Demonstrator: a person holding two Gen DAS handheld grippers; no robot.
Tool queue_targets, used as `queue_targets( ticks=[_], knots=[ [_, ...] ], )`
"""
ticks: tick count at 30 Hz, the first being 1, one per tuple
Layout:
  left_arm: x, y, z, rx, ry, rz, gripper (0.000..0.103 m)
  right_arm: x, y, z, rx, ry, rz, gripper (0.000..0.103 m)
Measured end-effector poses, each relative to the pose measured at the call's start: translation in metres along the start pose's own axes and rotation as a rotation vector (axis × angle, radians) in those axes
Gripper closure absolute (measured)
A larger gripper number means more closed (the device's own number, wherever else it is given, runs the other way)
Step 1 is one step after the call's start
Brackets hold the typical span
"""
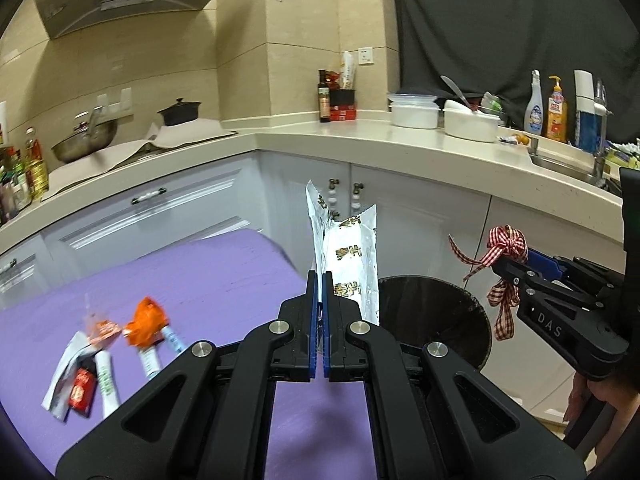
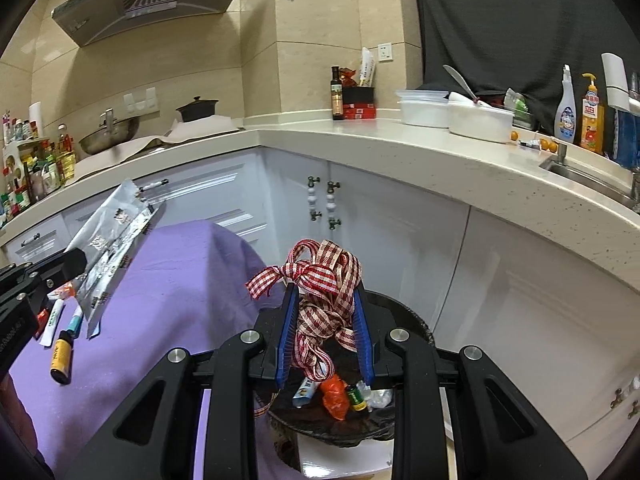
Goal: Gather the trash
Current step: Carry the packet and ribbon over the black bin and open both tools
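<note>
My left gripper (image 1: 319, 280) is shut on a silver snack wrapper (image 1: 348, 256) that stands upright above the purple table's right edge; it also shows in the right wrist view (image 2: 108, 248). My right gripper (image 2: 325, 300) is shut on a bunched red-and-white checked ribbon (image 2: 324, 296) held over the black-lined trash bin (image 2: 416, 316); the ribbon also shows in the left wrist view (image 1: 505, 258). The bin (image 1: 436, 312) stands beside the table and holds several pieces of trash (image 2: 334, 394). More wrappers and sachets (image 1: 112, 344) lie on the purple table (image 1: 200, 280).
A small yellow bottle (image 2: 61, 360) and sachets (image 2: 56, 316) lie on the table at the left. White cabinets (image 2: 400, 232) and an L-shaped counter (image 1: 360, 136) with pots, bowls, bottles and a sink (image 2: 588, 180) stand behind.
</note>
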State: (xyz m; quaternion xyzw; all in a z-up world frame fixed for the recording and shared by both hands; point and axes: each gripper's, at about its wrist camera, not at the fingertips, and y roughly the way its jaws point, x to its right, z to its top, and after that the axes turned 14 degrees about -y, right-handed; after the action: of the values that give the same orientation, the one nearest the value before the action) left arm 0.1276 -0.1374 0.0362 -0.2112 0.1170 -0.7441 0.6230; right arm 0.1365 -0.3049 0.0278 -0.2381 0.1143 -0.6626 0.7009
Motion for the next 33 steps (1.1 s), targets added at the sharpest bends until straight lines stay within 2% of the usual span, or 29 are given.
queue_targets(
  ticks=[6,25,26,27,28,29,30,31,32,33],
  knots=[
    [0.018,0.019,0.001,0.010,0.023,-0.018,0.101,0.010,0.008,-0.003,-0.001,0.013,-0.009,0.076],
    [0.044,0.076,-0.003,-0.097,0.070,-0.048,0.101,0.032,0.046,-0.014,-0.033,0.063,-0.031,0.076],
    [0.044,0.079,-0.003,-0.103,0.073,-0.047,0.100,0.033,0.048,-0.014,-0.033,0.066,-0.036,0.075],
    [0.044,0.082,-0.003,-0.106,0.071,-0.044,0.098,0.035,0.050,-0.014,-0.031,0.072,-0.044,0.069],
    [0.044,0.084,-0.003,-0.108,0.068,-0.038,0.097,0.037,0.052,-0.015,-0.032,0.076,-0.048,0.065],
    [0.043,0.086,-0.003,-0.112,0.066,-0.034,0.086,0.037,0.054,-0.016,-0.034,0.081,-0.050,0.057],
    [0.042,0.087,-0.002,-0.115,0.058,-0.033,0.068,0.038,0.055,-0.016,-0.036,0.085,-0.055,0.056],
    [0.041,0.087,-0.002,-0.113,0.049,-0.032,0.059,0.040,0.057,-0.016,-0.037,0.087,-0.056,0.056],
    [0.038,0.086,-0.001,-0.105,0.032,-0.034,0.052,0.041,0.057,-0.016,-0.038,0.089,-0.058,0.055],
    [0.036,0.086,0.000,-0.099,0.024,-0.032,0.052,0.042,0.058,-0.017,-0.040,0.091,-0.060,0.055]
  ],
)
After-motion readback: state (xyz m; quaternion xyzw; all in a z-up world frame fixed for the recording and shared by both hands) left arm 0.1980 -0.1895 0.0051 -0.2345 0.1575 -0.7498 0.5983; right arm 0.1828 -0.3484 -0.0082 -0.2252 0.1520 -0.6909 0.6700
